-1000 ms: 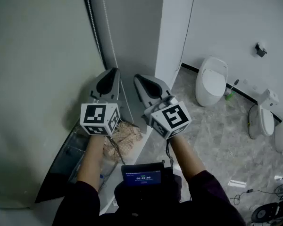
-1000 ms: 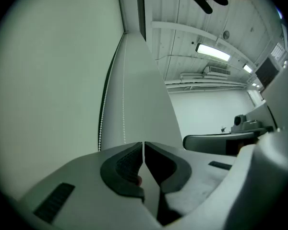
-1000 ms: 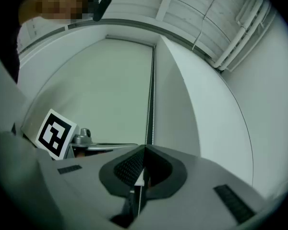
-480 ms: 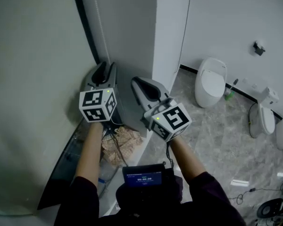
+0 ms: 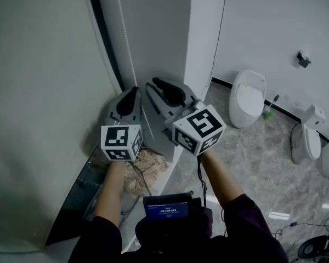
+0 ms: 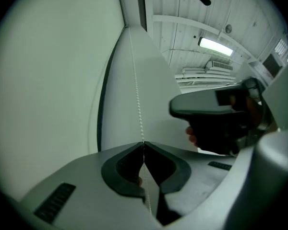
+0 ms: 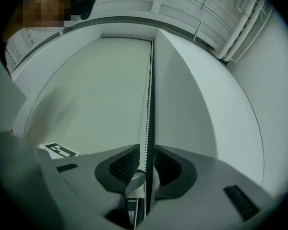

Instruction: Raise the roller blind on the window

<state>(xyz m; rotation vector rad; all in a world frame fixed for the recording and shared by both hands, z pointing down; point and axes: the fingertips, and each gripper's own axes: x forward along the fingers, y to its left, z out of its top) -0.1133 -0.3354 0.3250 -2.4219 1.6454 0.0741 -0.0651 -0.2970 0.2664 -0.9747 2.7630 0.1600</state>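
Note:
The pale roller blind [image 5: 44, 92] hangs down over the window at the left. Its white bead chain [image 5: 124, 32] runs down beside the dark window frame. My left gripper [image 5: 134, 91] is shut on the bead chain [image 6: 136, 80], which is pinched where the jaw tips [image 6: 143, 143] meet. My right gripper [image 5: 154, 83] sits just to the right and a little higher. In the right gripper view its jaws [image 7: 145, 150] stand slightly apart, with the bead chain [image 7: 146, 104] running through the gap and the blind [image 7: 101, 90] to the left.
A white wall corner [image 5: 203, 37] stands right behind the grippers. Crumpled paper [image 5: 145, 166] lies on the sill below them. Two white toilets [image 5: 247, 97] [image 5: 302, 141] stand on the marble floor at the right. Cables [image 5: 312, 245] lie at the lower right.
My left gripper rose along the chain, then came down again, still shut on it. My right gripper has moved up and closer to the chain.

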